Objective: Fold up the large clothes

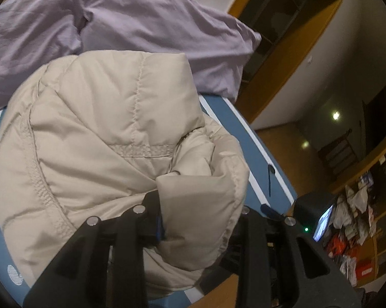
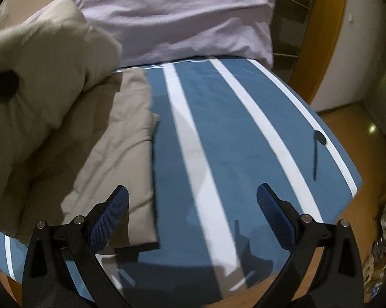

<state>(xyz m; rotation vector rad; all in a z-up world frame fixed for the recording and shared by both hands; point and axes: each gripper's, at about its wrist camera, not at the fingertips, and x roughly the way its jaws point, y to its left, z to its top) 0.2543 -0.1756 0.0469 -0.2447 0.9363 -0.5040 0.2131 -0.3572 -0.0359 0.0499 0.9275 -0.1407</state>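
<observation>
1. Left wrist view: the left gripper point(image 1: 200, 220) sat at the bottom centre of the frame, clenched on a thick fold of a beige puffer jacket point(image 1: 103, 133). The padded cloth bulged out between the jaws. The jacket filled the middle and left of the frame, bunched on a bed with a blue sheet striped in white point(image 1: 240, 138). A lilac duvet point(image 1: 146, 20) lay heaped across the top of the frame, just behind the jacket. A thin dark object point(image 1: 270, 179), too small to identify, lay on the sheet near the bed's right edge.

2. Right wrist view: the right gripper point(image 2: 193, 218) hung at the bottom of the frame with its jaws released and wide apart, nothing between the blue pads point(image 2: 108, 220). Beneath it lay the striped sheet and, at lower left, a flat section of the jacket point(image 2: 121, 141). The lifted, puffy part of the jacket rose at the upper left. The lilac duvet ran across the top.

3. Judgement on the step in hand: the left gripper seemed to be carrying one part of the jacket over for a fold. To do this well, the fold should land squarely on the flat section, and the free right gripper could pin or smooth that flat edge so the slippery padding did not slide or spring back.
</observation>
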